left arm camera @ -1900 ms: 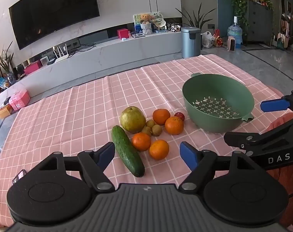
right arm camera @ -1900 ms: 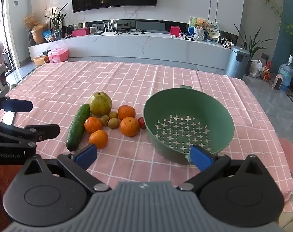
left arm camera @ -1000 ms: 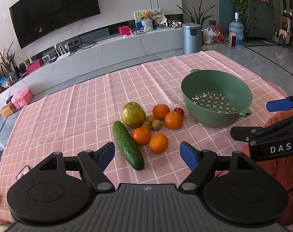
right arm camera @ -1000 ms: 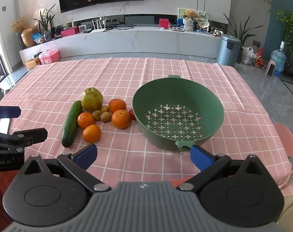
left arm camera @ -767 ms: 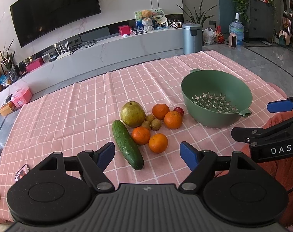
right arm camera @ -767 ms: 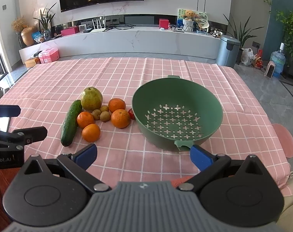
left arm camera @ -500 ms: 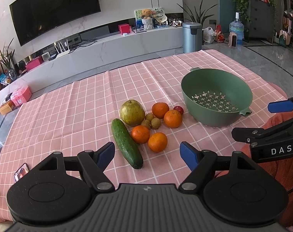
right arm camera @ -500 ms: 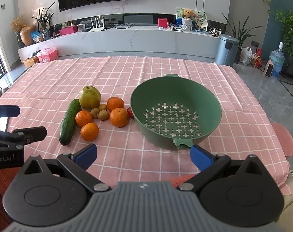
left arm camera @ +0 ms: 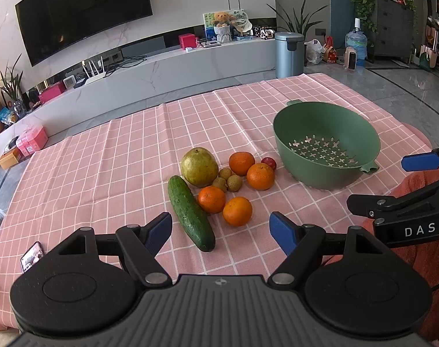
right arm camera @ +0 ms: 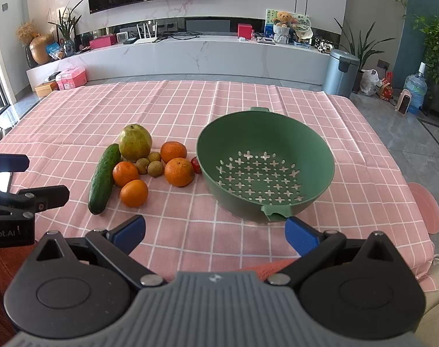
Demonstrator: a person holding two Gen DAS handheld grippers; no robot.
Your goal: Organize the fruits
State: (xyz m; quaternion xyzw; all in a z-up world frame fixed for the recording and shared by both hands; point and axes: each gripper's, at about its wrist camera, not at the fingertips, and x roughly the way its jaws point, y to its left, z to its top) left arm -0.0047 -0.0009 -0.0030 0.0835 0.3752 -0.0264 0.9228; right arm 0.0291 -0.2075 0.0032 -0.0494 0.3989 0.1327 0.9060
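Note:
A pile of produce lies on the pink checked tablecloth (left arm camera: 103, 173): a green cucumber (left arm camera: 190, 208), a yellow-green pear (left arm camera: 199, 167), several oranges (left arm camera: 237, 211), small brown fruits (left arm camera: 234, 182) and a small red fruit (left arm camera: 269, 162). An empty green colander (left arm camera: 326, 144) stands right of them. My left gripper (left arm camera: 221, 232) is open and empty, held above the table's near edge in front of the cucumber. My right gripper (right arm camera: 215, 234) is open and empty, near the colander's (right arm camera: 265, 167) front handle. The pile also shows in the right wrist view, with the cucumber (right arm camera: 103, 177) at its left.
A phone (left arm camera: 31, 256) lies on the cloth at the near left. A pink stool (right arm camera: 424, 206) stands right of the table. Beyond the table are a white TV bench (right arm camera: 190, 55), a grey bin (right arm camera: 342, 72) and a water bottle (right arm camera: 416, 89).
Both grippers have drawn back slightly from the table, so the fruit and colander look a little farther off. Nothing on the table has moved.

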